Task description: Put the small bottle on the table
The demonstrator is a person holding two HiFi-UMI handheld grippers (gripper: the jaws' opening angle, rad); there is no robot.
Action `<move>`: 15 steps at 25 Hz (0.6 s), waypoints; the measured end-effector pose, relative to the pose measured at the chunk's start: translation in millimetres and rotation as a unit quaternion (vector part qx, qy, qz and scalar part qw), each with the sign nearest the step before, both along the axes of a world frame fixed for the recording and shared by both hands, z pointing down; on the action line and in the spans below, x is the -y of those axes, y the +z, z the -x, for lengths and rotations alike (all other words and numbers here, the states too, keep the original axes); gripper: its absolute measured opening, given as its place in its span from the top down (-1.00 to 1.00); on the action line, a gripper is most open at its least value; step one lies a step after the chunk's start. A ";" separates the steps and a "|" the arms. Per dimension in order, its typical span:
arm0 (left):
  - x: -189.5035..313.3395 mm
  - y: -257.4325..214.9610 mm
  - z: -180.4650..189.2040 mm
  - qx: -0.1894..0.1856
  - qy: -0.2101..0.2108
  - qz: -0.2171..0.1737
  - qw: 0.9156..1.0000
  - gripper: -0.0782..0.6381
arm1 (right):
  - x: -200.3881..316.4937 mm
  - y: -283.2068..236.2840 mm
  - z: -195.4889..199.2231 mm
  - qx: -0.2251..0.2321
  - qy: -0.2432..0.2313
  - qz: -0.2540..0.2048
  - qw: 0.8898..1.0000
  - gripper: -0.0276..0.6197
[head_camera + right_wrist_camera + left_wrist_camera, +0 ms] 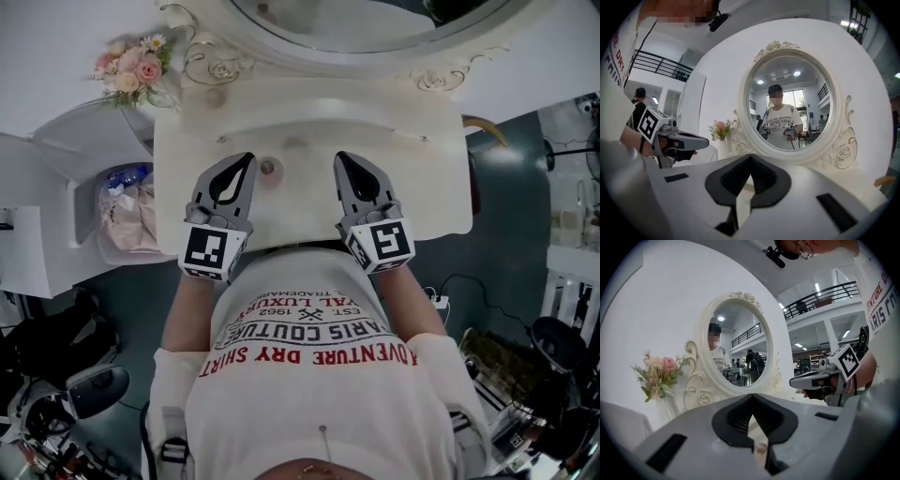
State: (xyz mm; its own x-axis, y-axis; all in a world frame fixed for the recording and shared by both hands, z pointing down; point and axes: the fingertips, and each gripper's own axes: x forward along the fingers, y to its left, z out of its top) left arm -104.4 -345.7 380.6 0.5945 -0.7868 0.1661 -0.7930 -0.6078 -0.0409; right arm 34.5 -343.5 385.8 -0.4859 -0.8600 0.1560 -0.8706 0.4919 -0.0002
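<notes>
The small bottle [268, 169] stands upright on the cream dressing table [412, 141], just right of my left gripper's jaws and apart from them. My left gripper [249, 157] hovers over the table's front with its jaws together and nothing between them. In the left gripper view the jaws [751, 397] meet at the tips, and a small round cap [761, 447] shows through the gap low behind them. My right gripper [339, 157] is level with the left, about a hand's width to the right, jaws together [750, 157] and empty.
An oval mirror [375, 28] in an ornate frame stands at the table's back. A pink flower bouquet [131, 70] sits at the back left corner. A white bin [131, 211] with plastic bags stands on the floor to the left. Cables and gear lie on the floor at right.
</notes>
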 end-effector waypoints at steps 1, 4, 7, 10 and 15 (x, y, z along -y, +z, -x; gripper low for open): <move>-0.9 -4.4 4.7 0.006 -0.004 -0.007 1.000 0.76 | 0.2 -4.2 0.1 0.002 -0.001 -0.003 1.000 0.91; -0.1 -19.9 17.3 0.006 -0.026 -0.020 0.999 0.76 | 0.1 -15.0 0.8 0.004 -0.005 -0.011 1.000 0.92; 0.0 -24.5 28.3 0.008 -0.044 -0.022 0.999 0.76 | 0.1 -23.8 4.7 0.004 -0.014 -0.022 1.000 0.92; 0.9 -30.4 32.0 0.002 -0.048 -0.025 0.999 0.76 | 2.8 -29.0 8.0 0.006 -0.020 -0.028 0.999 0.92; 1.4 -31.6 40.5 0.003 -0.055 -0.025 0.998 0.76 | 6.4 -30.0 16.6 -0.002 -0.031 -0.031 0.999 0.92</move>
State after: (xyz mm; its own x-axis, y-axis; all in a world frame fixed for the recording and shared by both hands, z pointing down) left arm -145.0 -347.1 349.0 0.5033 -0.8545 0.1285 -0.8545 -0.5143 -0.0731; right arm 17.9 -349.8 355.8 -0.5380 -0.8363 0.1054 -0.8385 0.5438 0.0342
